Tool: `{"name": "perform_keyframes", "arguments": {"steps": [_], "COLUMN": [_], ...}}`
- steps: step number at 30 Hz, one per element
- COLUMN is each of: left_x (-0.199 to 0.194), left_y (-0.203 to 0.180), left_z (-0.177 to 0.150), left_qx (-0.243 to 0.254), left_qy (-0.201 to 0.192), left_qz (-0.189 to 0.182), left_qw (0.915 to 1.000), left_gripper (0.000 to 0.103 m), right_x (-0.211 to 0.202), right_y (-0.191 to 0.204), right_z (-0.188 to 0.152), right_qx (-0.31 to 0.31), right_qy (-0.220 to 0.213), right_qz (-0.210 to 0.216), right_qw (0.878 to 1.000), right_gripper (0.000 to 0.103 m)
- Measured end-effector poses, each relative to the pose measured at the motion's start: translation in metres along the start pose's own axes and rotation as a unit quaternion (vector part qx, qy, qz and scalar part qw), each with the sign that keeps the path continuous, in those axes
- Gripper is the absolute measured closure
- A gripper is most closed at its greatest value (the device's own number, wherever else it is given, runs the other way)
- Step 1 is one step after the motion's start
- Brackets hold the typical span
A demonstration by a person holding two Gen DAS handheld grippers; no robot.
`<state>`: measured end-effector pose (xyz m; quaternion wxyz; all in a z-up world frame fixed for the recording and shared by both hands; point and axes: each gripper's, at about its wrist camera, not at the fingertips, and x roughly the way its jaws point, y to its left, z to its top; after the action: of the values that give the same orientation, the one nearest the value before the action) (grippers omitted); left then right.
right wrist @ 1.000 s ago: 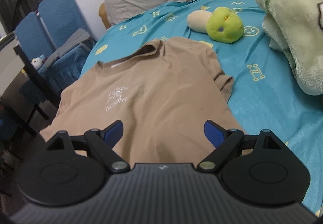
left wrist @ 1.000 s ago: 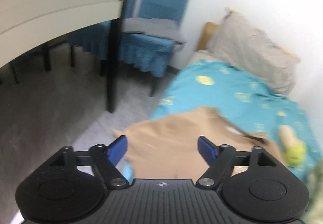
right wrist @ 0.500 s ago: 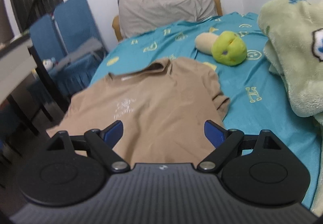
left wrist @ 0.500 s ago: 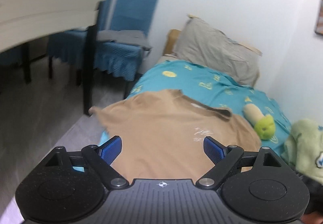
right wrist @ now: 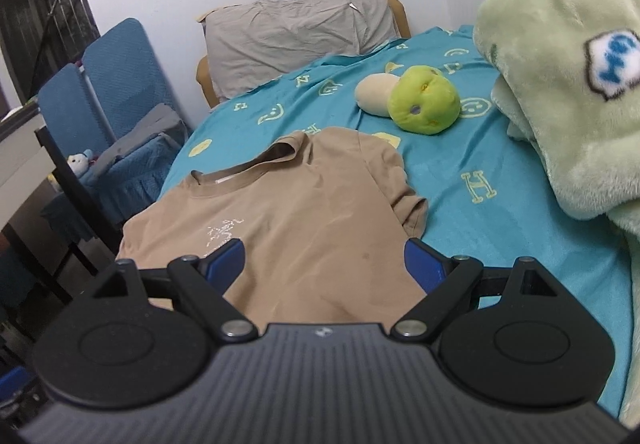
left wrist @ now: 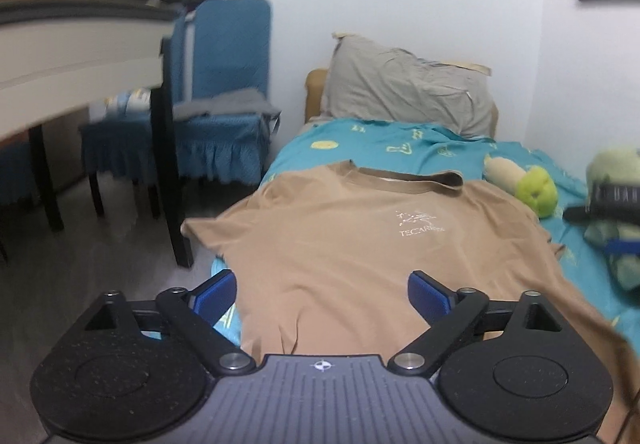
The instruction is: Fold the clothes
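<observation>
Shirt (left wrist: 360,244), tan, one, flat on bed (right wrist: 480,179); one pillow (right wrist: 296,31) and one plush toy (right wrist: 424,103) beyond. Left tool (left wrist: 322,294) and right tool (right wrist: 324,260): two, both released, empty.

Tan T-shirt (right wrist: 304,211) lies flat on the bed (right wrist: 500,203) beyond the wide-spread right claw (right wrist: 323,264).

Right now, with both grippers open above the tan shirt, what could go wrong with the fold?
1. One sleeve of the tan T-shirt overhangs the bed edge, so the shirt could slide floorward.
2. The other sleeve is crumpled, likely folding unevenly.
3. The green plush toy sits near the collar and may obstruct.
</observation>
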<state>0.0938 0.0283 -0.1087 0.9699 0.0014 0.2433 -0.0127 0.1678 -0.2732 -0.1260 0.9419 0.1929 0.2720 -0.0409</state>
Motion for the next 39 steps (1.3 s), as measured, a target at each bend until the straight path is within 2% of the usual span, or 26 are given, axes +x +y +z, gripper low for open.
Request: {"name": "perform_keyframes", "arguments": {"steps": [4,11,13,19,25,31,37,39], "left_x": [0.007,0.005,0.006,0.009,0.01,0.016,0.031,0.036], "left_y": [-0.002,0.003,0.004,0.003,0.008,0.017,0.026,0.029], "left_z": [-0.005,-0.008,-0.008,-0.008,-0.006,-0.005,-0.005,-0.005], "left_qx": [-0.008,-0.015,-0.016,-0.018,-0.034,-0.073,-0.111,-0.125], "left_qy": [0.022,0.028,0.028,0.033,0.035,0.04,0.05,0.056], "left_qz": [-0.005,0.007,0.007,0.007,0.007,-0.007,-0.02,-0.025], "left_qw": [0.9997,0.9995,0.9994,0.9993,0.9988,0.9965,0.9924,0.9902], "left_gripper": [0.008,0.008,0.008,0.008,0.008,0.008,0.008,0.008], "right_x": [0.008,0.022,0.027,0.034,0.053,0.085,0.113,0.117], "right_y": [-0.004,-0.011,-0.013,-0.022,-0.051,-0.085,-0.097,-0.097], "right_z": [0.001,0.004,0.004,0.007,0.017,0.019,0.013,0.011], "right_qx": [0.011,0.03,0.031,0.061,0.122,0.21,0.231,0.214], "right_qy": [0.003,0.007,0.008,0.001,-0.007,0.01,0.023,0.016], "right_qz": [0.002,0.005,0.008,0.026,0.043,0.057,0.016,-0.01], "right_qw": [1.0,1.0,0.999,0.998,0.992,0.976,0.972,0.977], "right_gripper": [0.015,0.015,0.022,0.026,0.027,0.026,0.026,0.027]}}
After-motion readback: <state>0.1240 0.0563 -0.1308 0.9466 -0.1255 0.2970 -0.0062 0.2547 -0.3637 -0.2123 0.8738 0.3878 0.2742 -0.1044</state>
